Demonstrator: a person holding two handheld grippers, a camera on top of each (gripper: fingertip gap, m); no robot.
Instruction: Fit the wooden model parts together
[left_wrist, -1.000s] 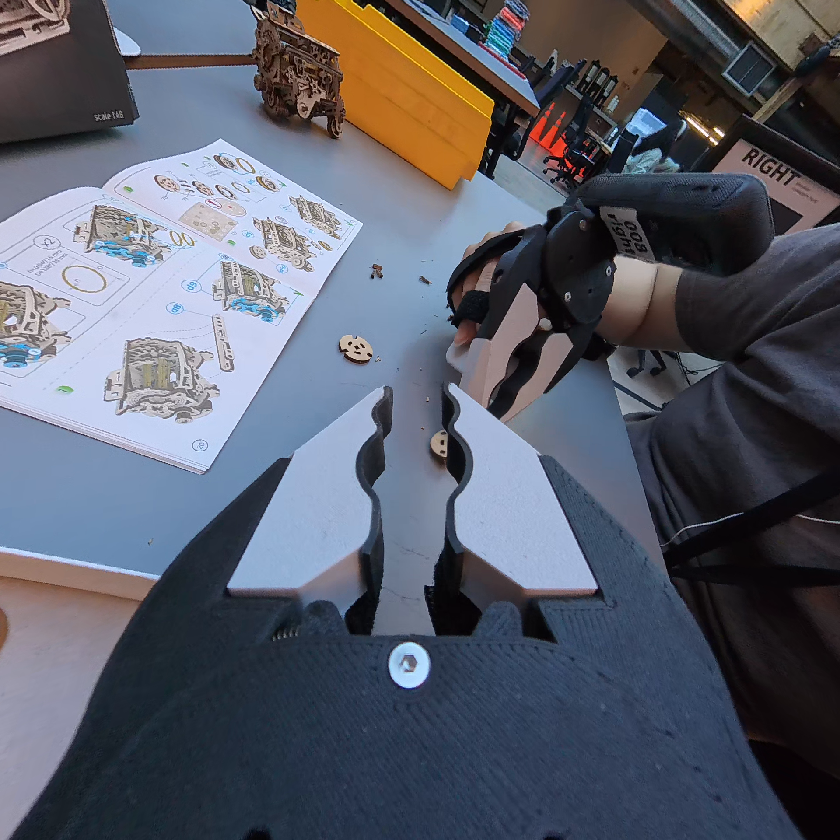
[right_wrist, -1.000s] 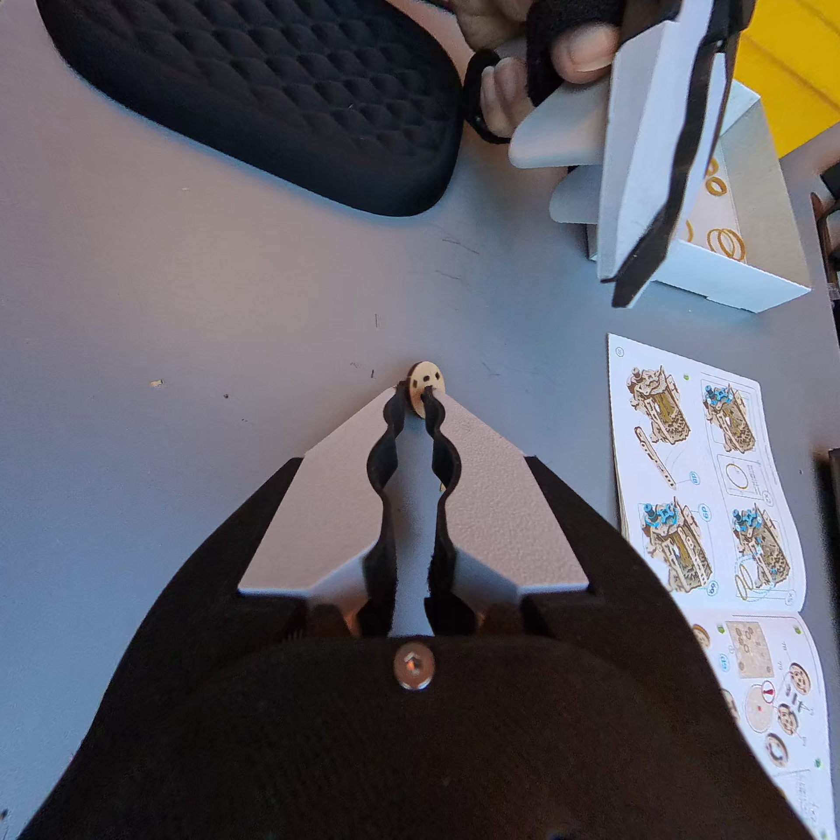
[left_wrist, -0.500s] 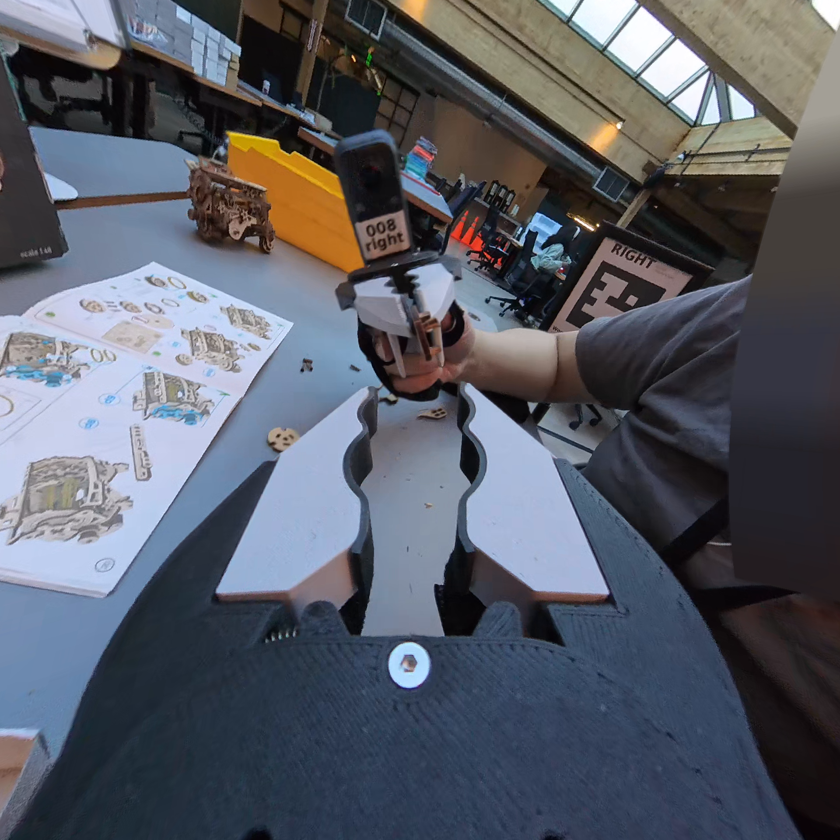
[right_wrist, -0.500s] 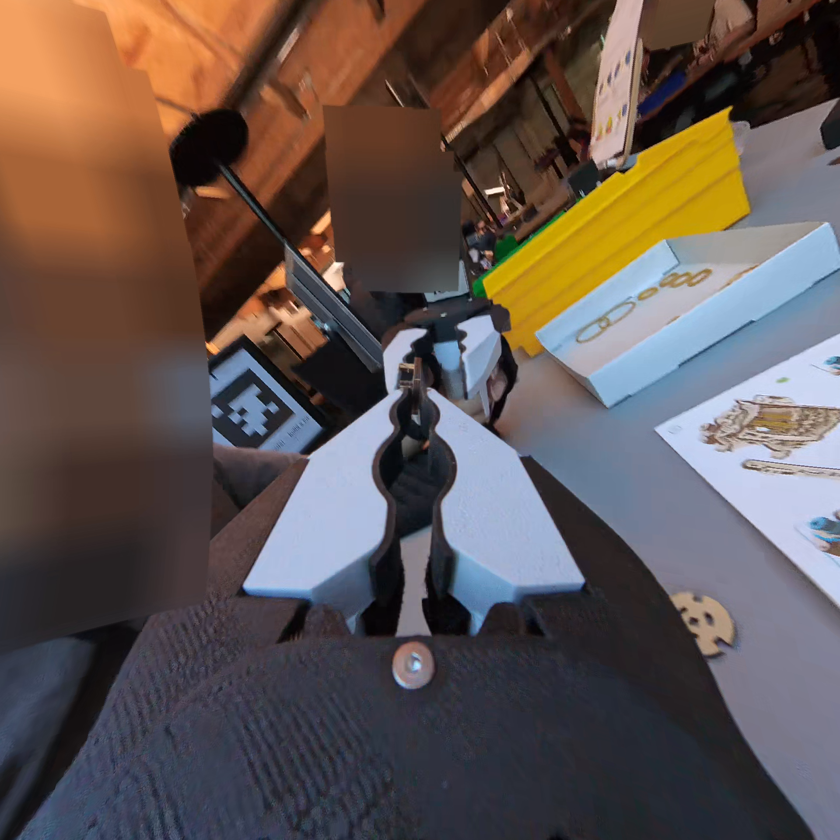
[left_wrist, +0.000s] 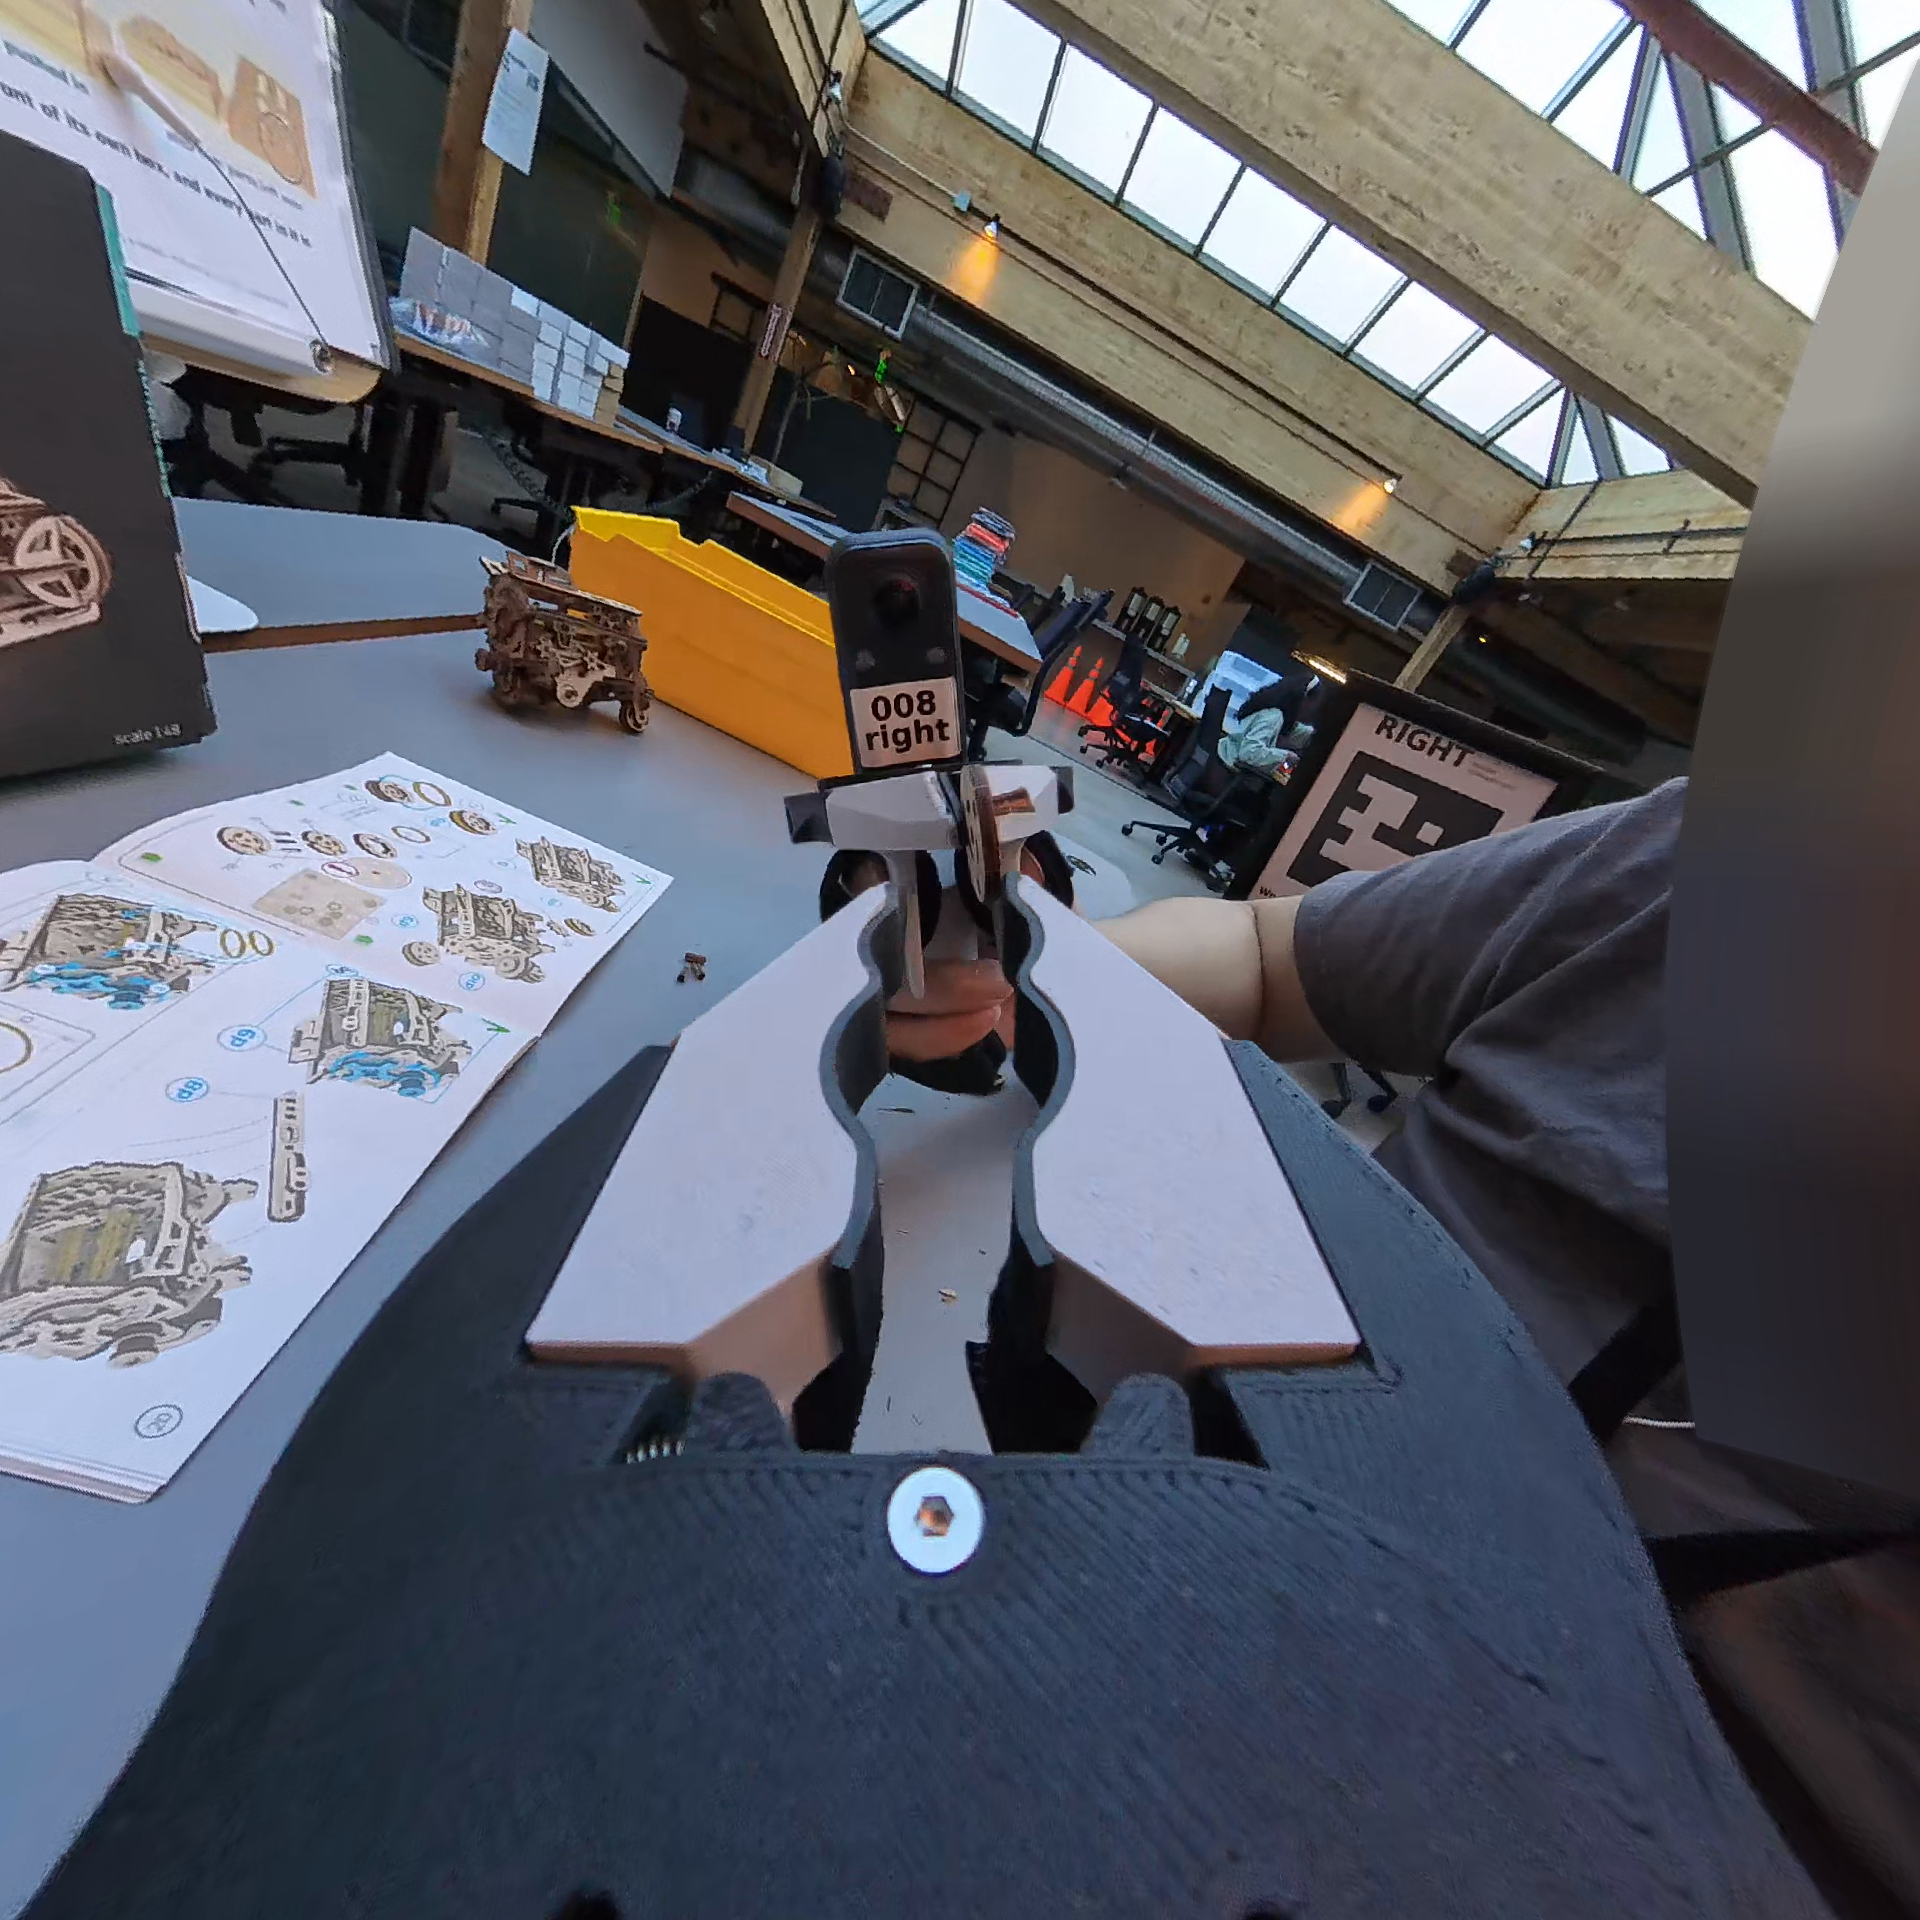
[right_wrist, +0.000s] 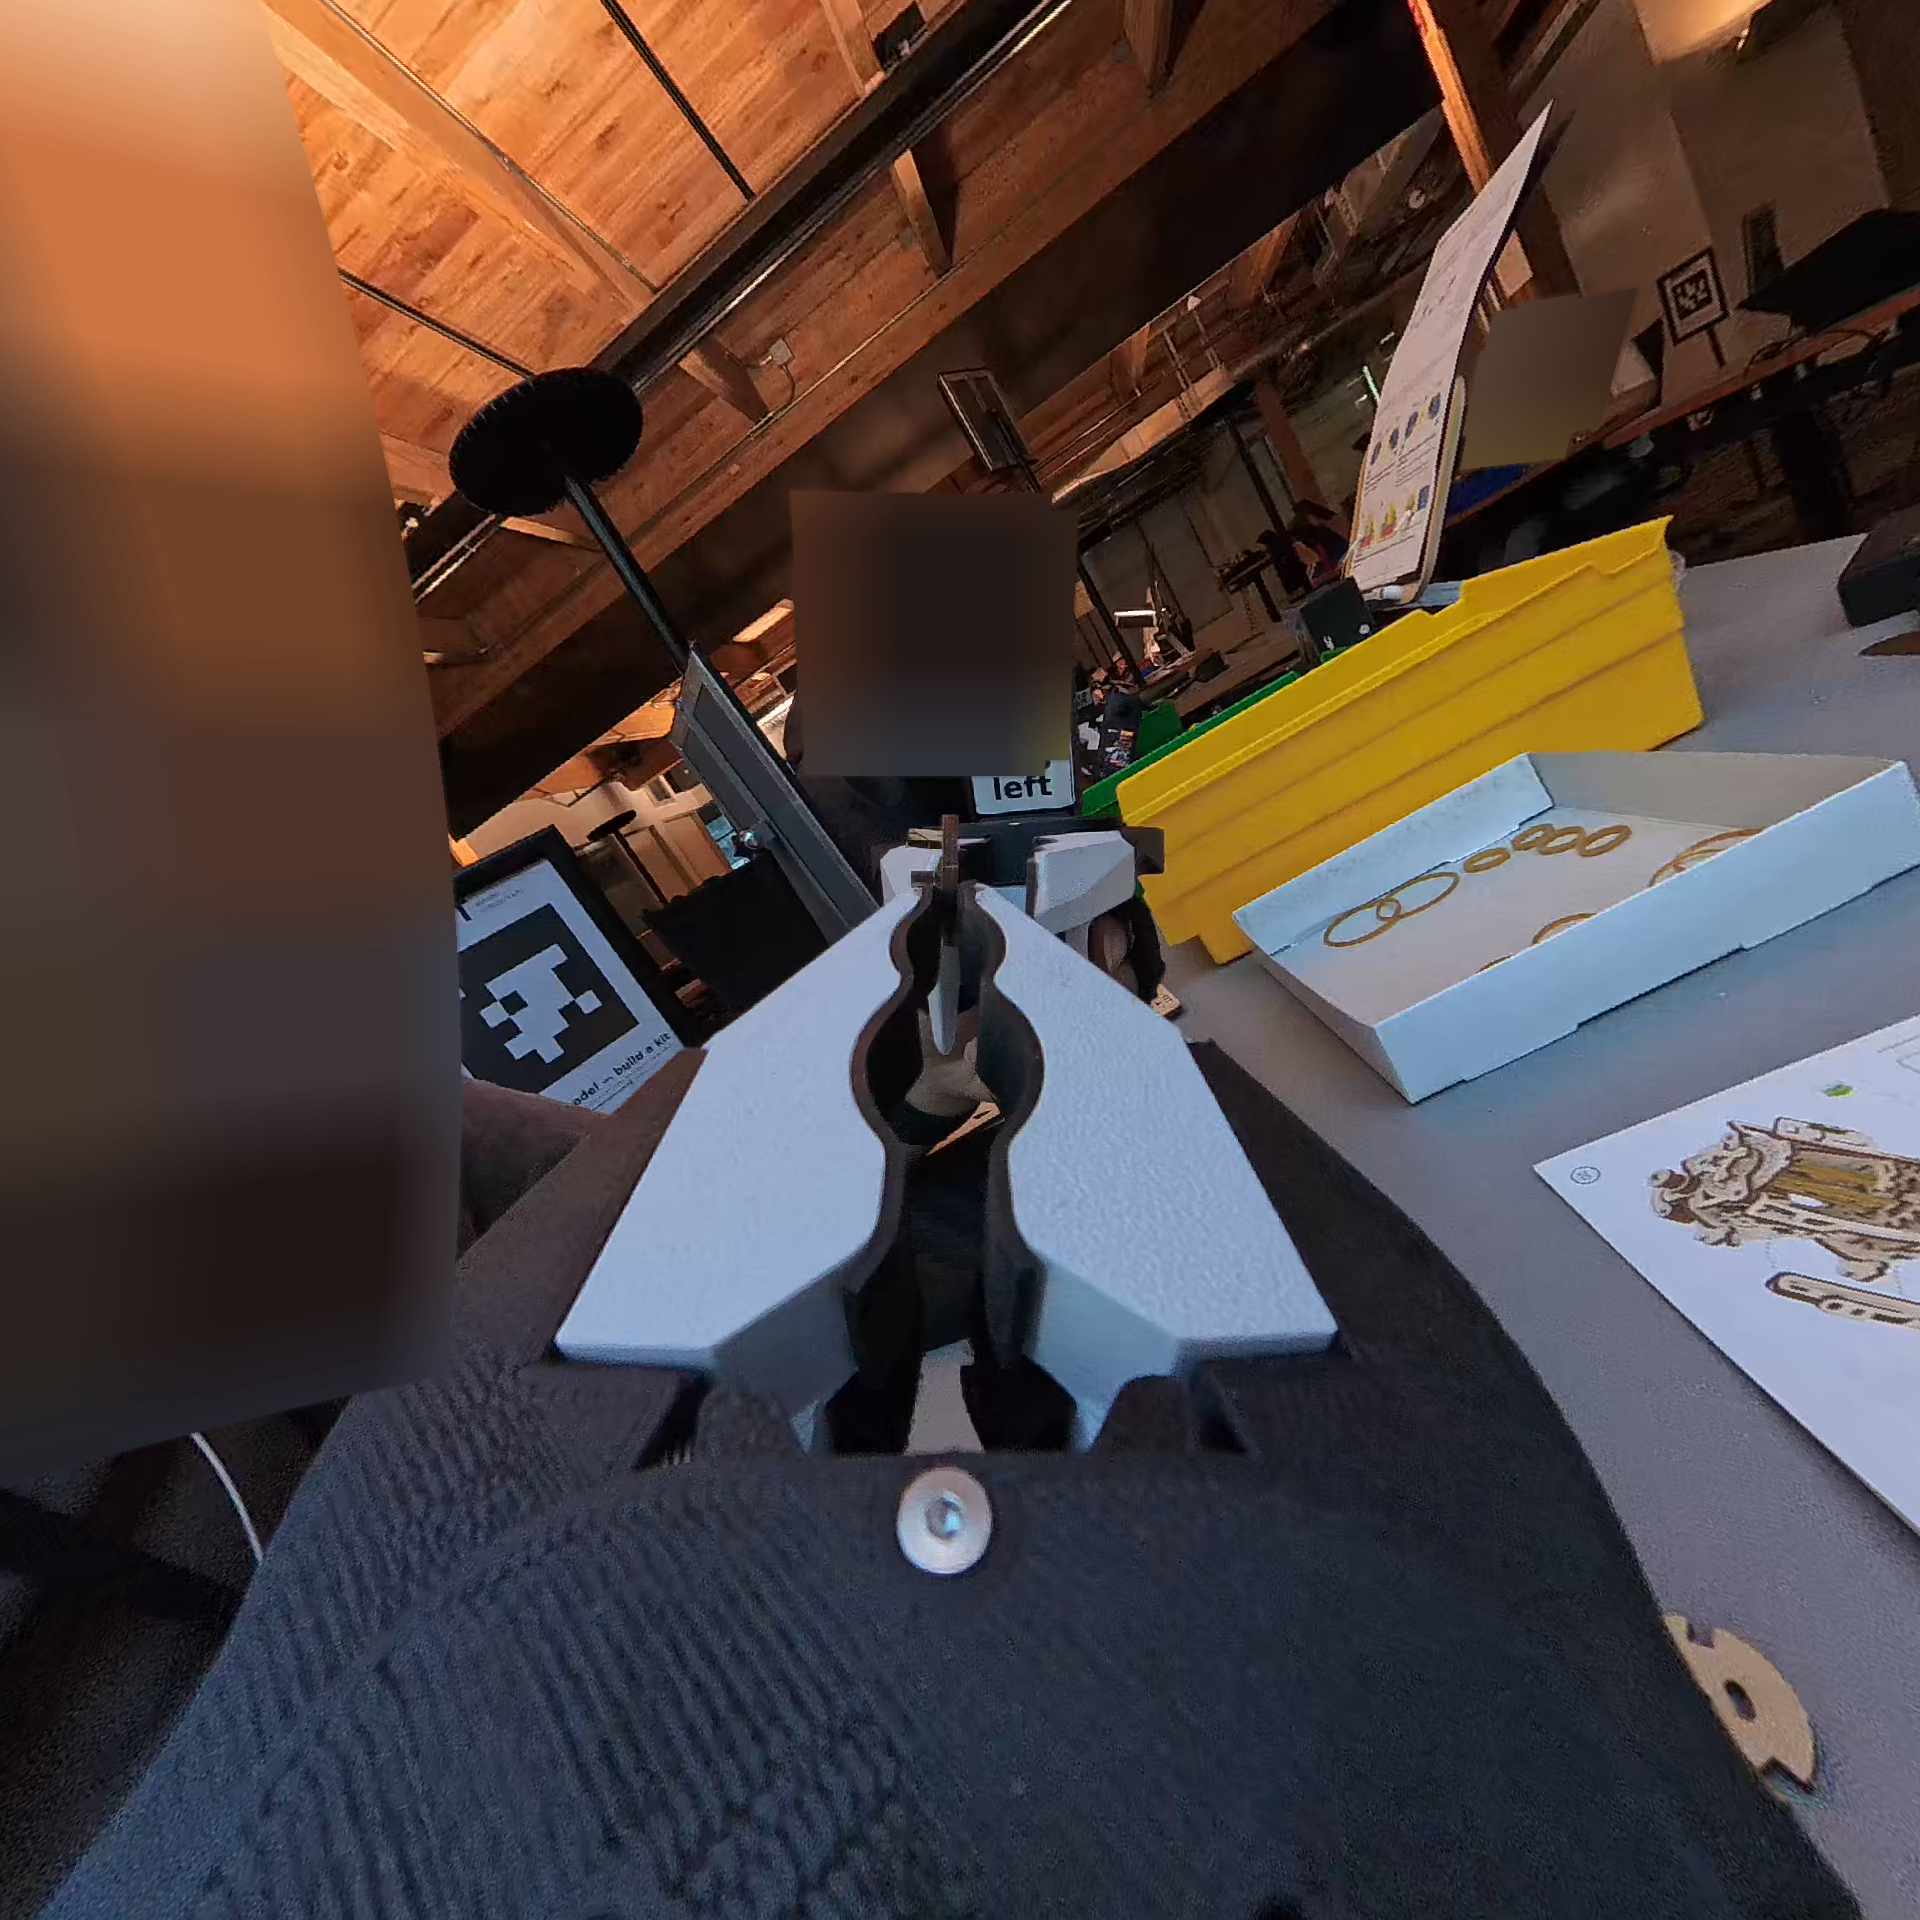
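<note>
A grey table (left_wrist: 717, 800) carries everything. Toward its far side stands a long yellow bin (right_wrist: 1455, 686), its contents hidden from both cameras. In front of it lies a shallow white box tray (right_wrist: 1475, 1018) holding several thin wooden rings (right_wrist: 1387, 914) loose on its floor. An open instruction booklet (left_wrist: 260, 1039) lies flat on the table, and beyond it stands a finished wooden model (left_wrist: 561, 644), well apart from the bin's near end. The table's edge runs close to the person's grey sleeve (left_wrist: 1475, 1039), and bare tabletop lies between booklet and edge.

Both grippers are lifted off the table and face each other nose to nose. The right gripper (right_wrist: 948, 894) is clenched on a small wooden disc (left_wrist: 982, 836), held on edge at the fingertips with a short wooden peg sticking out of its side. The left gripper (left_wrist: 951, 899) stands with its fingers apart, a clear gap between the tips and nothing in them, the tips just beside the disc. A second wooden disc (right_wrist: 1735, 1704) lies flat on the table beside the right gripper's body. A tiny wooden scrap (left_wrist: 691, 966) lies near the booklet's corner.
</note>
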